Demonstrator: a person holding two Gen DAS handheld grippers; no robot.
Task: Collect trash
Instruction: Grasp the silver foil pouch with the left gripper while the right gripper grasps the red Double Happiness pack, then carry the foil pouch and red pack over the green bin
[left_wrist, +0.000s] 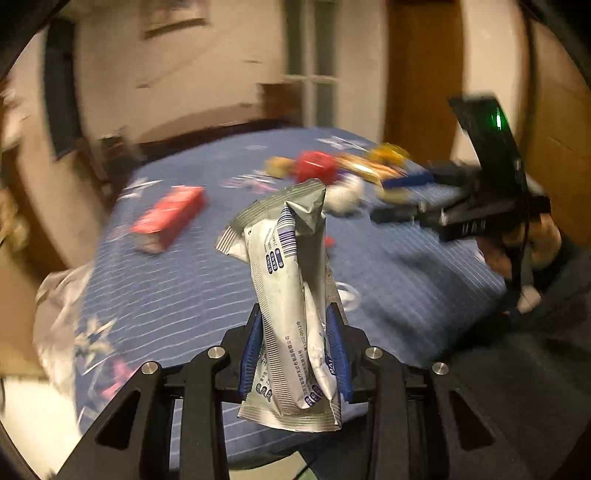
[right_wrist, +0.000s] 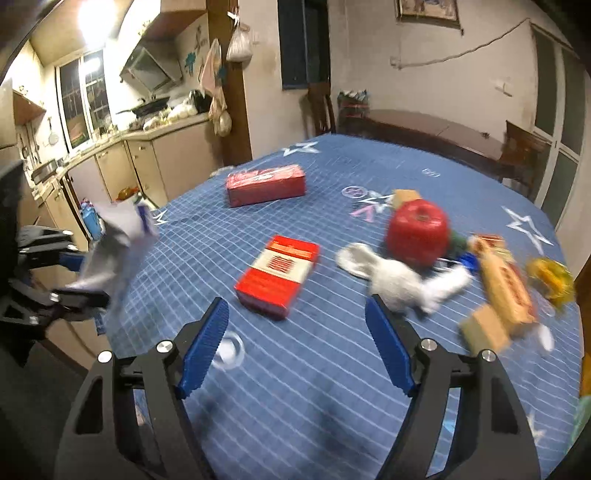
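Blue-clothed table (right_wrist: 314, 387) with red boxes (right_wrist: 277, 276)

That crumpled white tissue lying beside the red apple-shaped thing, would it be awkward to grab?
The white tissue looks crumpled and soft, so it would likely squash flat between the open right gripper rather than resist. It seems very light, so a nudge would probably slide it across the blue tablecloth. It looks unlikely to roll.

The silvery wrapper (left_wrist: 291, 295) looked like crinkled matt foil. The tongs' pads (right_wrist: 205, 347) were ribbed blue plastic. Woven cloth (right_wrist: 314, 387) covered the desk; the red box (right_wrist: 277, 277) was glossy card.
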